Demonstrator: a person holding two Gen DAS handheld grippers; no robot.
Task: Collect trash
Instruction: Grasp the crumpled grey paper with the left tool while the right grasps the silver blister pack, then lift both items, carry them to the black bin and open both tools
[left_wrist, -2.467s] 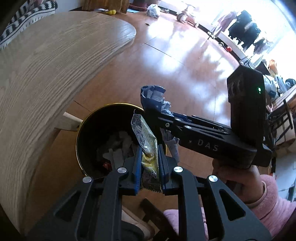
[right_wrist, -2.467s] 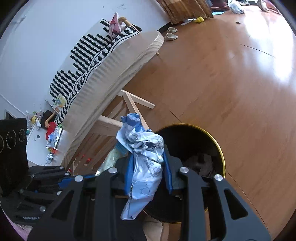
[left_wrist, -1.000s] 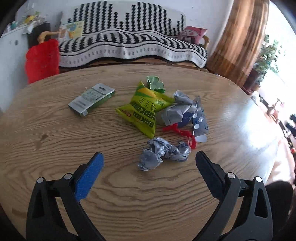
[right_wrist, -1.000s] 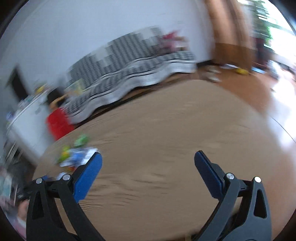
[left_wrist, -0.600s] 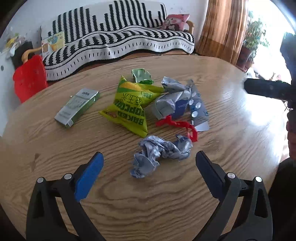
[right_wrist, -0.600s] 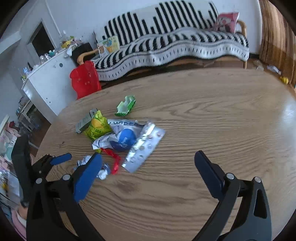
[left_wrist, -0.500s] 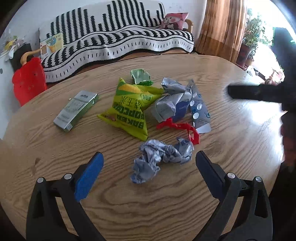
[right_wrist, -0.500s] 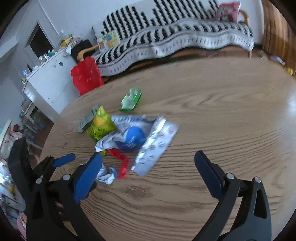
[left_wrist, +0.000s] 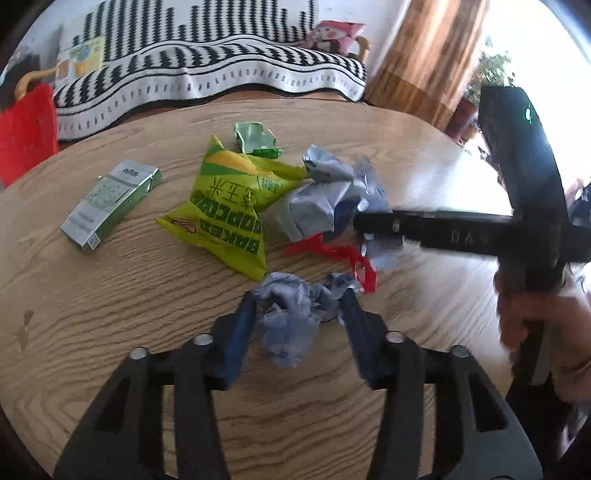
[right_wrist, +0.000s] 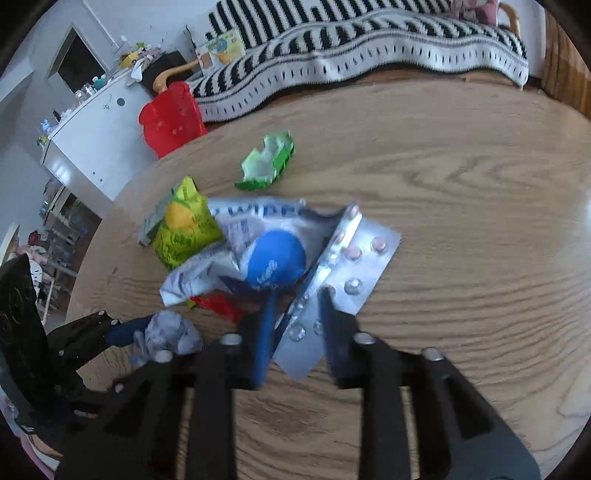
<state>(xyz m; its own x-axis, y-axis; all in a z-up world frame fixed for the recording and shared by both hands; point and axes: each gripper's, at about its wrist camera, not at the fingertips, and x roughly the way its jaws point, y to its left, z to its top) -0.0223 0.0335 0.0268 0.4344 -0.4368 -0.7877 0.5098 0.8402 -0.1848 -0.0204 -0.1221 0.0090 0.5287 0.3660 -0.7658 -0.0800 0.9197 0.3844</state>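
Note:
On the oval wooden table (left_wrist: 110, 332) lies a pile of trash. My left gripper (left_wrist: 297, 317) is closing on a crumpled grey paper wad (left_wrist: 291, 317), and both blue pads press its sides. The wad (right_wrist: 168, 334) also shows in the right wrist view. My right gripper (right_wrist: 297, 317) is closing over the near end of a silver blister pack (right_wrist: 343, 258), whose edges meet the pads. In the left wrist view the right gripper (left_wrist: 365, 221) reaches in from the right, held by a hand (left_wrist: 535, 317).
The pile also holds a yellow-green popcorn bag (left_wrist: 229, 206), a crumpled green wrapper (left_wrist: 256, 140), a silver wipes packet with a blue spot (right_wrist: 266, 251) and a red plastic strip (left_wrist: 343, 254). A green-grey box (left_wrist: 110, 203) lies apart at left. A striped sofa (left_wrist: 203, 66) stands behind.
Both grippers were wide open and have closed in. The left sank onto the paper wad, which is squeezed narrower. The right swung in fast from the right to the blister pack.

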